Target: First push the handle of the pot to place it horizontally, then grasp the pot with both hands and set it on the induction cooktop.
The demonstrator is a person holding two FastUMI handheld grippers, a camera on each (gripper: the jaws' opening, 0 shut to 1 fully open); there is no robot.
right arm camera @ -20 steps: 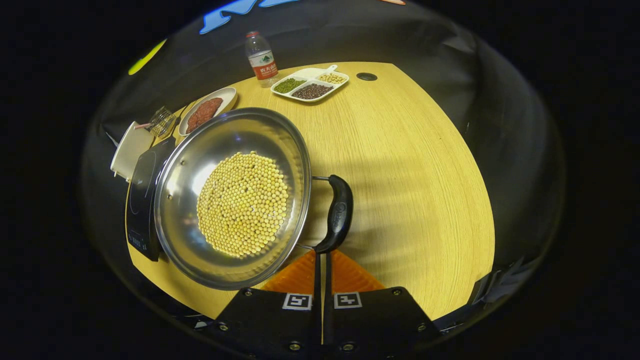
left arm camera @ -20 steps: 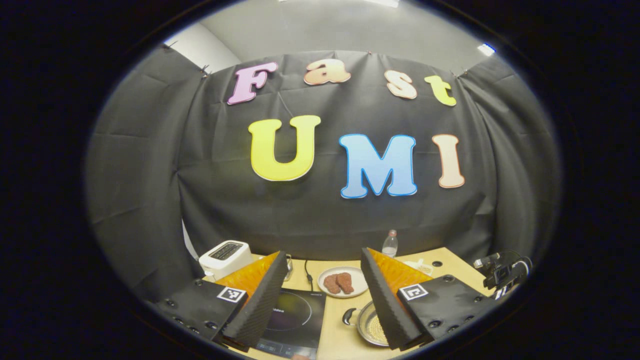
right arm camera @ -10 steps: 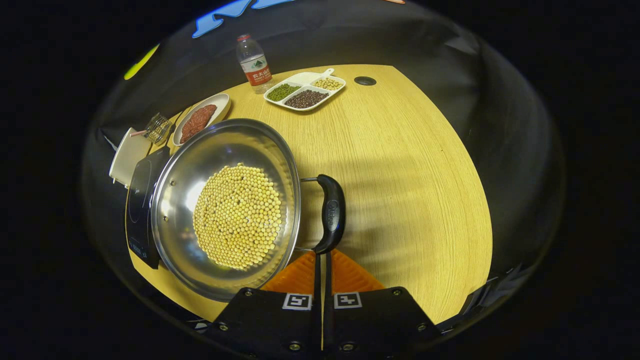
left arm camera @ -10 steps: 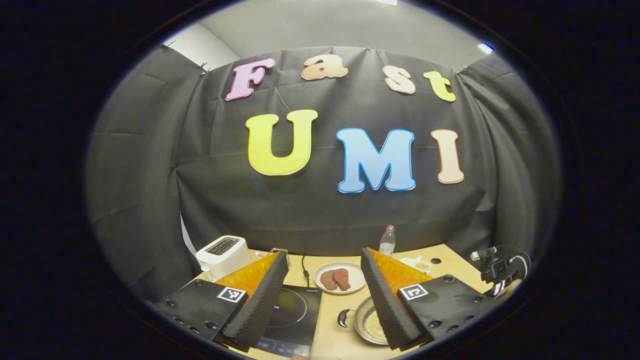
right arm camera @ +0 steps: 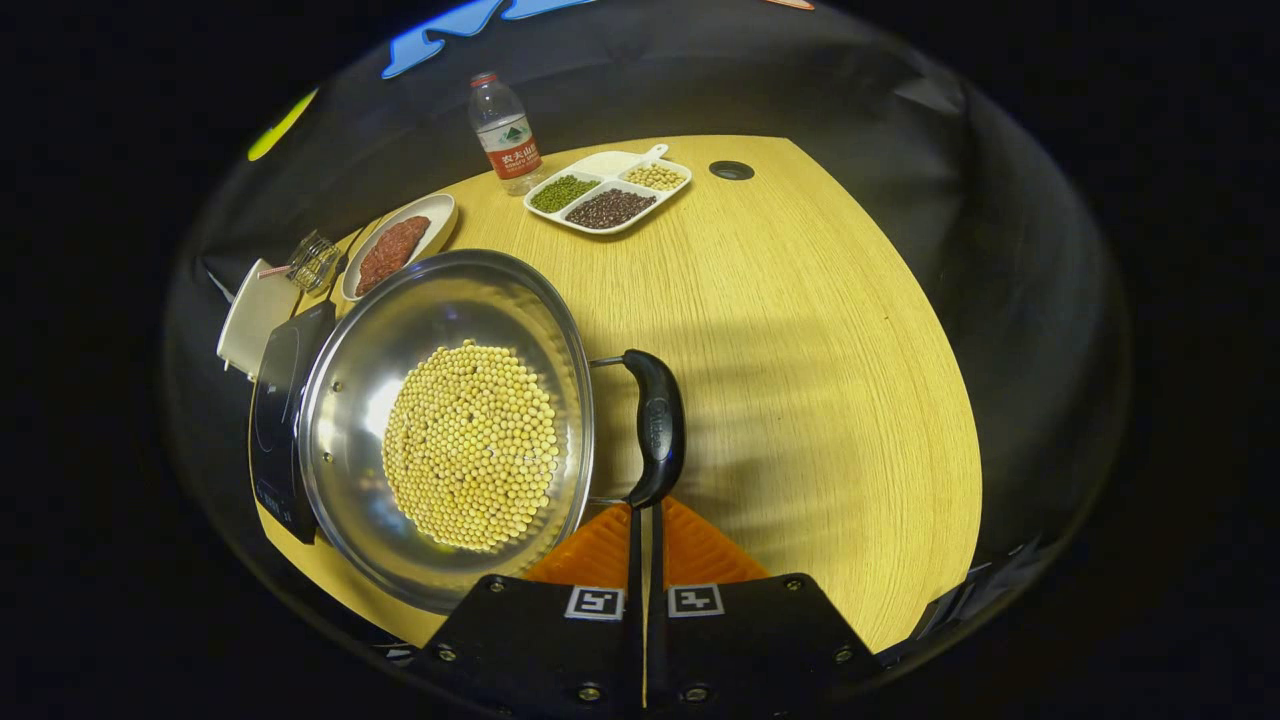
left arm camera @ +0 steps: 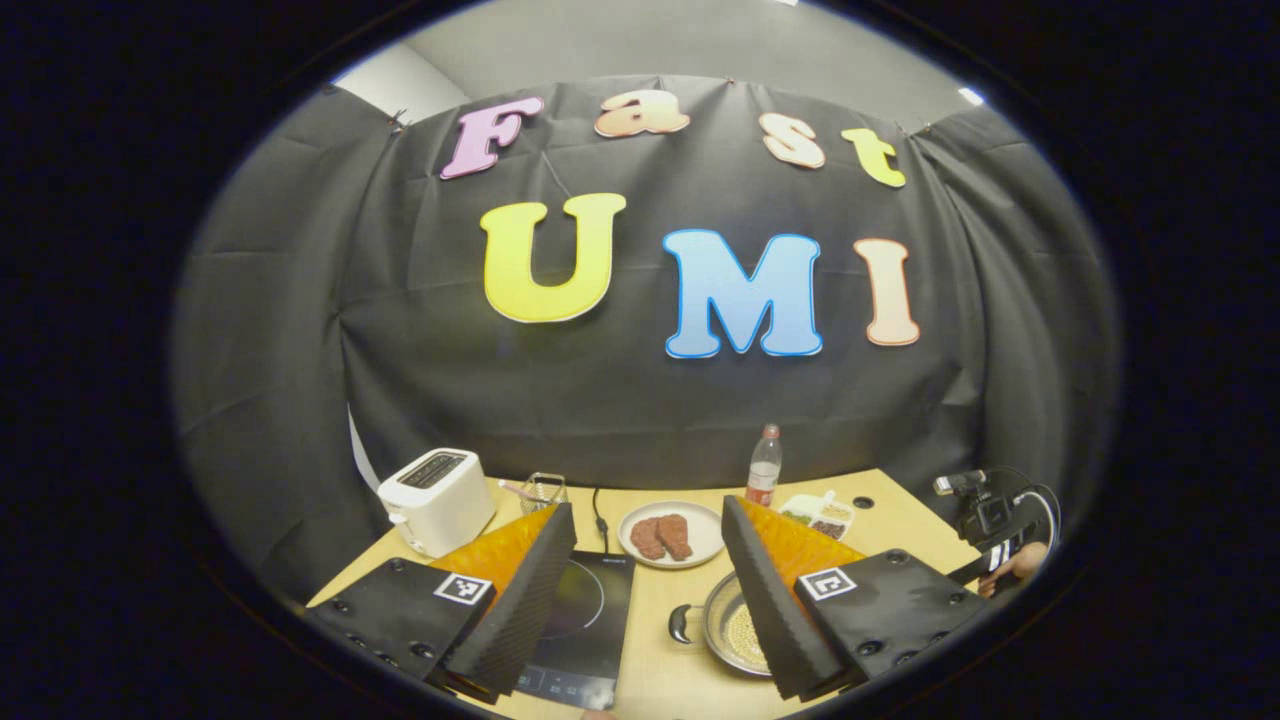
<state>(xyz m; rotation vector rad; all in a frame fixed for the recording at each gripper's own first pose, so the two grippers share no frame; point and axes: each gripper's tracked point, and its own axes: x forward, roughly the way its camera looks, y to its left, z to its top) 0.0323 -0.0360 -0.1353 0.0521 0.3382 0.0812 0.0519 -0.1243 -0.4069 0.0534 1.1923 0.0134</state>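
Right gripper view shows the right gripper (right arm camera: 645,512) with its fingers drawn together, nothing between them, their closed tip at the near end of the black curved handle (right arm camera: 655,428) of the round stainless steel pot (right arm camera: 445,425); we cannot tell whether tip and handle touch. The pot holds a layer of yellow soybeans (right arm camera: 470,445) and sits on the light wooden table (right arm camera: 800,350), just beside the flat black induction cooktop (right arm camera: 280,410), whose near edge it overlaps in this view. We judge the step in hand to be the push on the handle: the closed tip should bear on the handle's side low and steadily, so the pot turns in place without sliding or spilling beans. In the left gripper view the left gripper (left arm camera: 645,590) stands wide open and empty, raised above the cooktop (left arm camera: 580,620) and the pot (left arm camera: 730,630). Its own finger covers much of the pot there, leaving the second handle (left arm camera: 683,625) small. The pot's near rim is cut off behind the right gripper's body.
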